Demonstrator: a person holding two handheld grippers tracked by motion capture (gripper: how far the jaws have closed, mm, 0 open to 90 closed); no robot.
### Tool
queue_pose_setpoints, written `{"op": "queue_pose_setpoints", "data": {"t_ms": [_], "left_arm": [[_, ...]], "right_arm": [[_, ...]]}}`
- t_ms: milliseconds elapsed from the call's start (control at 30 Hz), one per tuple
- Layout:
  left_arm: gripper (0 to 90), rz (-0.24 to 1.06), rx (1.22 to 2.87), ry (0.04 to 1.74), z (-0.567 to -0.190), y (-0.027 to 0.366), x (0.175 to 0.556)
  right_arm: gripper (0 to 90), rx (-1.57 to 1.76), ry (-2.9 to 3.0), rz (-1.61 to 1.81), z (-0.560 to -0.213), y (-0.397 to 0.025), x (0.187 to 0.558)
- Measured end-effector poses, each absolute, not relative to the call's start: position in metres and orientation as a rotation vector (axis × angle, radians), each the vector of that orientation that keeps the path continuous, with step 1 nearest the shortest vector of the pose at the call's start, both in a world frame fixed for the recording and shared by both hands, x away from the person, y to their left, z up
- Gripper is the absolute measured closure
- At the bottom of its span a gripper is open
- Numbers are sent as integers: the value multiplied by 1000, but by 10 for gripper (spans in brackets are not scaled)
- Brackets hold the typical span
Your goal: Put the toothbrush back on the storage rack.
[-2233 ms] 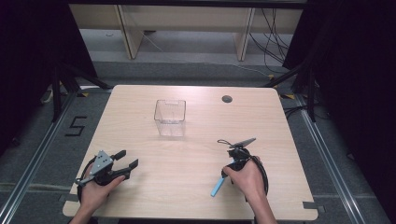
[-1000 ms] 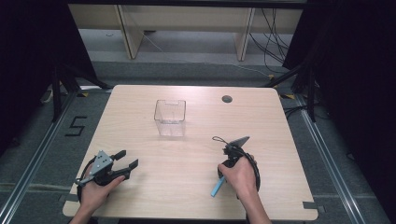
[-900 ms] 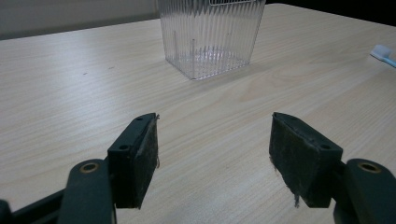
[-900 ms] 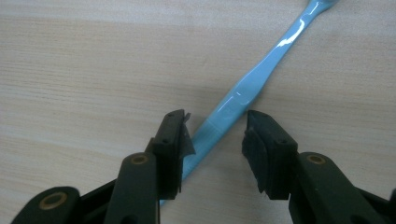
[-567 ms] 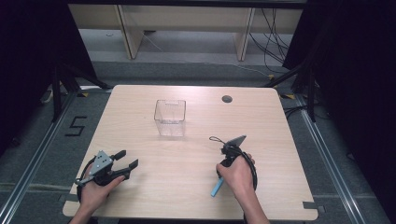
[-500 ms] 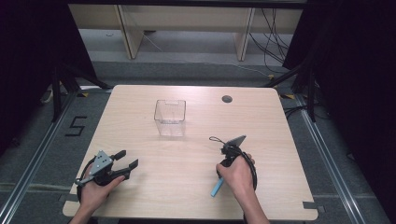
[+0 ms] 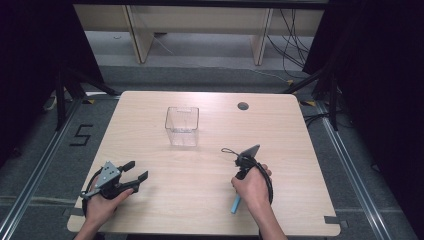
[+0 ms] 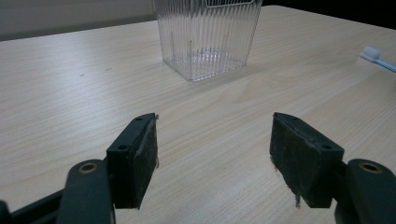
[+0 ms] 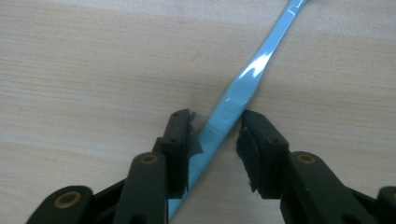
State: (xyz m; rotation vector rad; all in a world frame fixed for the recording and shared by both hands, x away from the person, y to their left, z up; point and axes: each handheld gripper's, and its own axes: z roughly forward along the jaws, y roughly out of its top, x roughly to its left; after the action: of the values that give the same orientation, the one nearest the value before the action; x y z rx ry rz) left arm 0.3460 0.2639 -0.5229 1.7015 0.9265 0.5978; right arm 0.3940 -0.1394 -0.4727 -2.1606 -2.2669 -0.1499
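A light blue toothbrush [image 7: 235, 205] lies flat on the wooden table [image 7: 200, 170] near its front edge. In the right gripper view its handle [image 9: 247, 74] runs diagonally between the two jaws. My right gripper [image 9: 215, 135] points down at the table and is shut on that handle, with both pads against it. In the high view the right gripper [image 7: 245, 162] sits under the person's hand. A clear ribbed plastic container [image 7: 182, 126] stands upright and empty at mid-table. My left gripper [image 7: 137, 170] rests at the front left, open, aimed at the container [image 8: 205, 37].
A round cable hole [image 7: 243, 106] sits near the table's far edge. The toothbrush's white head [image 8: 371, 52] shows at the right of the left gripper view. Metal floor rails [image 7: 35, 175] run along both sides of the table; dark stands lie beyond.
My right gripper has shifted slightly left and tilted over the toothbrush, which has stayed in place. The left gripper has not moved.
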Motion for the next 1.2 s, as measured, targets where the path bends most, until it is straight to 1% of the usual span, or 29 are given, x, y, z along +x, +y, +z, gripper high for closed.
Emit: {"op": "queue_pose_setpoints", "data": {"t_ms": [233,300,333,500,633,833,967,1200], "left_arm": [[317,596,1691,917,-524,264,347],[317,599,1700,924,-523,264,346],[317,599,1700,924,-523,264,346],[317,596,1691,917,-524,264,347],[317,596,1690,917,-524,264,347],[317,595,1689,918,-524,264,346],[318,596,1690,918,-524,264,346],[320,597,1694,919,-524,264,346]], "right_arm": [[723,-2150,-2333,-128,-473,-140,393],[757,-2135,-2334,-111,-473,-141,393],[757,-2135,-2334,-111,-473,-141,393],[830,-2103,-2379,-98,-474,-143,393],[837,-2094,-2382,-93,-473,-144,393],[840,-1997,-2415,-168,-473,-148,391],[840,-2017,-2456,-194,-470,-149,389],[840,-1980,-2528,-393,-453,-156,382]]}}
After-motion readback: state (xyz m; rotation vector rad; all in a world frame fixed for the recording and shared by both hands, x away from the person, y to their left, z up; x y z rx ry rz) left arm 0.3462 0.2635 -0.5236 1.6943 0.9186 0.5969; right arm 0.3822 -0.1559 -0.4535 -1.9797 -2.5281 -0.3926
